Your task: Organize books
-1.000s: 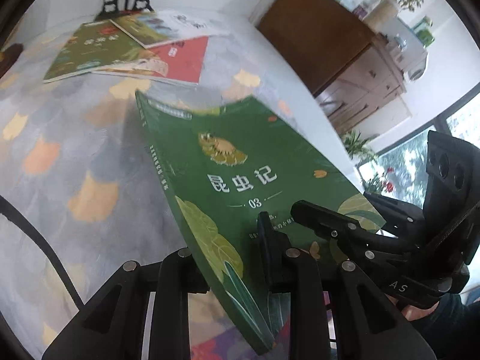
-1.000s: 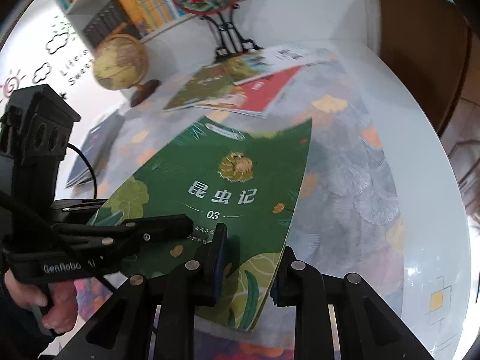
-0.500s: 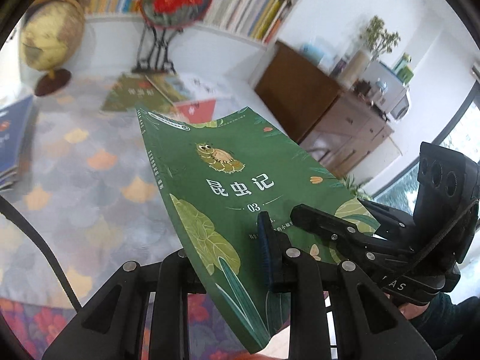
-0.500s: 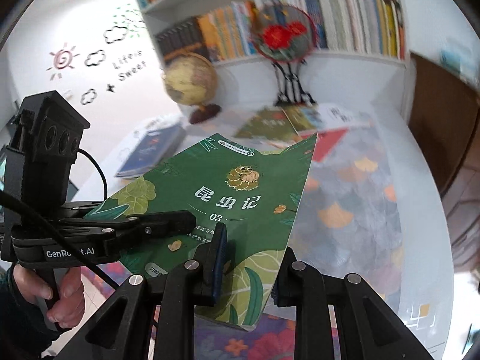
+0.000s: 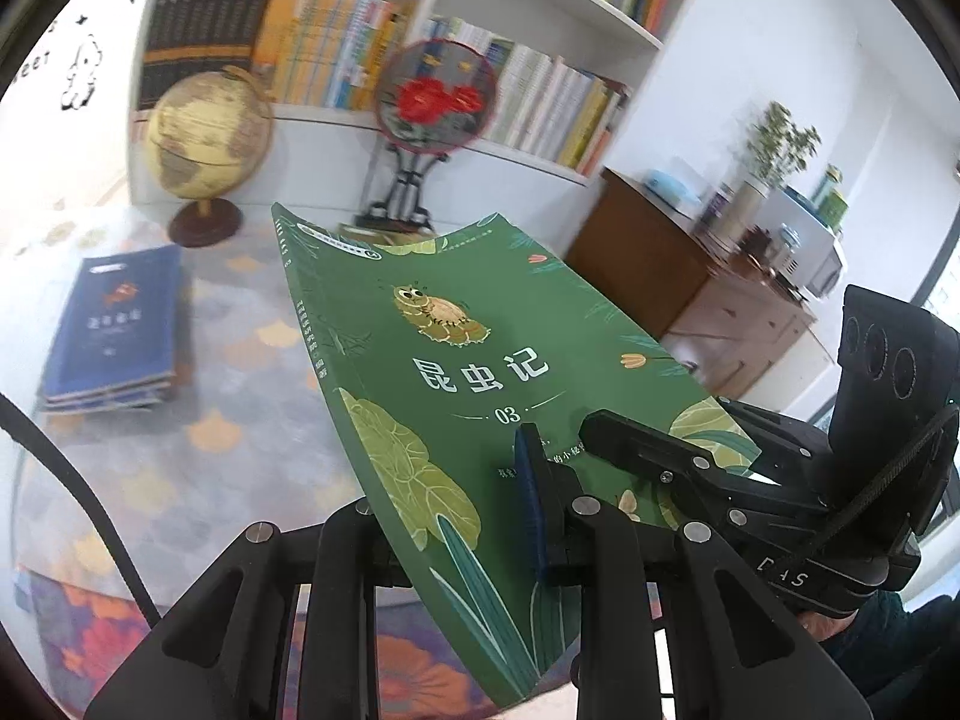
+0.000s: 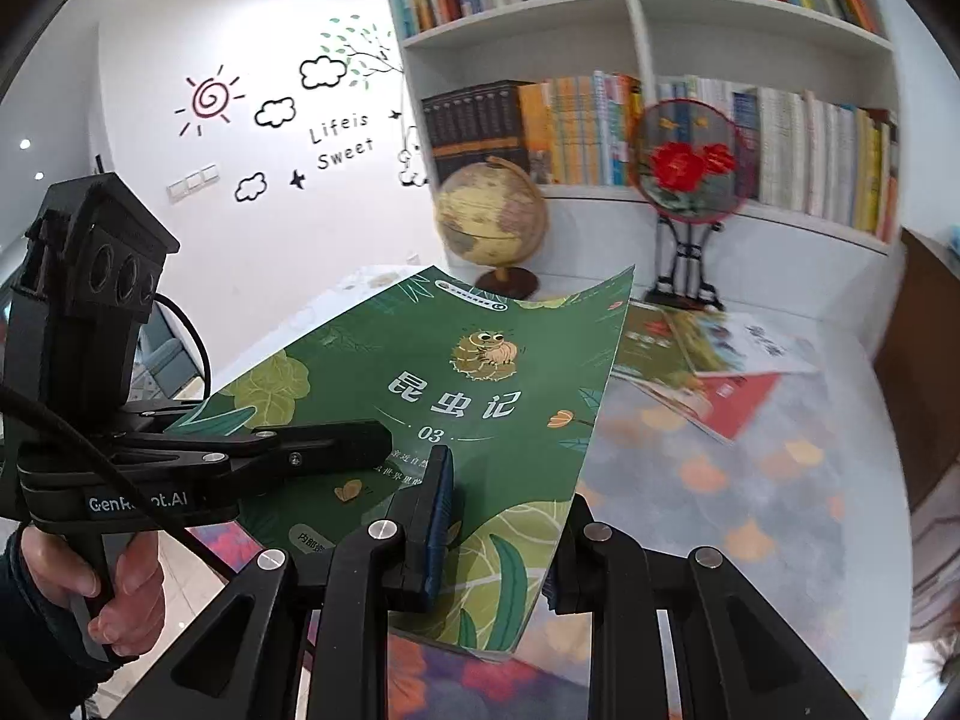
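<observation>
Far globe (image 5: 207,141) on its wooden foot, round red-flower fan (image 5: 437,97) on a black stand right of it, brown cabinet (image 5: 690,294) right, potted plant (image 5: 774,150) atop

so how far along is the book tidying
Done: a neat stack of blue books sits on the patterned table. In hand: the green paperback with the insect cover is off the table, clamped by both the left hand-held gripper and the right hand-held gripper. Left: several loose books lie scattered by the fan stand.
</observation>
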Tool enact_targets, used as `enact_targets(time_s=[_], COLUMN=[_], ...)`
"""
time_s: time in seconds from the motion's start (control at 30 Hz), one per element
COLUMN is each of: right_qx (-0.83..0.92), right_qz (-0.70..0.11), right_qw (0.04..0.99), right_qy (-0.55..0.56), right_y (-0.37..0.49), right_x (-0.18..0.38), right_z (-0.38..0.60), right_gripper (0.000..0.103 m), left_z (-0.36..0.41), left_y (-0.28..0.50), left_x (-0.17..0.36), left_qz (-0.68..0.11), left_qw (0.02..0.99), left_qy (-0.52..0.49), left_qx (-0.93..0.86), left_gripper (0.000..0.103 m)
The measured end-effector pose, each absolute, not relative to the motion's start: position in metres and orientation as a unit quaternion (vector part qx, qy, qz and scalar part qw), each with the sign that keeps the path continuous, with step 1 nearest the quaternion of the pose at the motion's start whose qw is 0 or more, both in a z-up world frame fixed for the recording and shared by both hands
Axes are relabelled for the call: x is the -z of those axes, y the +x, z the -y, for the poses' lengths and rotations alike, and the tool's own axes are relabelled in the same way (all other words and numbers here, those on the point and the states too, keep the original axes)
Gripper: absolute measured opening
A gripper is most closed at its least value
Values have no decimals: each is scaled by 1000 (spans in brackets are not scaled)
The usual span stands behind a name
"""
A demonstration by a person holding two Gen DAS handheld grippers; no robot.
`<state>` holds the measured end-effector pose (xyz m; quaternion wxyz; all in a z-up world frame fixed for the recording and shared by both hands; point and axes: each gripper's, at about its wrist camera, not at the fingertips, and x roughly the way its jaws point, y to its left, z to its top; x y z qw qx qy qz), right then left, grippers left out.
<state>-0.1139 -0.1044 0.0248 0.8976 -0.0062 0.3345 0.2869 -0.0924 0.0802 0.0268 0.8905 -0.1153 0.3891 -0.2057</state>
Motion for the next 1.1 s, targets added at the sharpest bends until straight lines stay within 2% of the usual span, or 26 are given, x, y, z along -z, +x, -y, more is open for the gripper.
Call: enact_targets(time_s=[0.3, 0.6, 0.87, 1.1], right_qx=[-320, -341, -330, -306], right_qz=[-353, -392, -423, -438], right_qw=[879, 854, 844, 845], right_qy=[-18, -15, -11, -10], right_y=[-36, 57, 114, 136], right_x=[-14, 28, 60, 78], right_z=[-15, -131, -188, -205], right_gripper=[24, 24, 25, 25], left_z=[-202, -309, -358, -370], left_y=[-30, 47, 95, 118], left_x=[-9, 32, 67, 95], left_qz=[-403, -426, -437, -448], left_qw=[889, 880, 870, 858], left_qy=[-141, -166, -190, -212], left_qx=[167, 131, 127, 136], left_gripper=[22, 22, 23, 23])
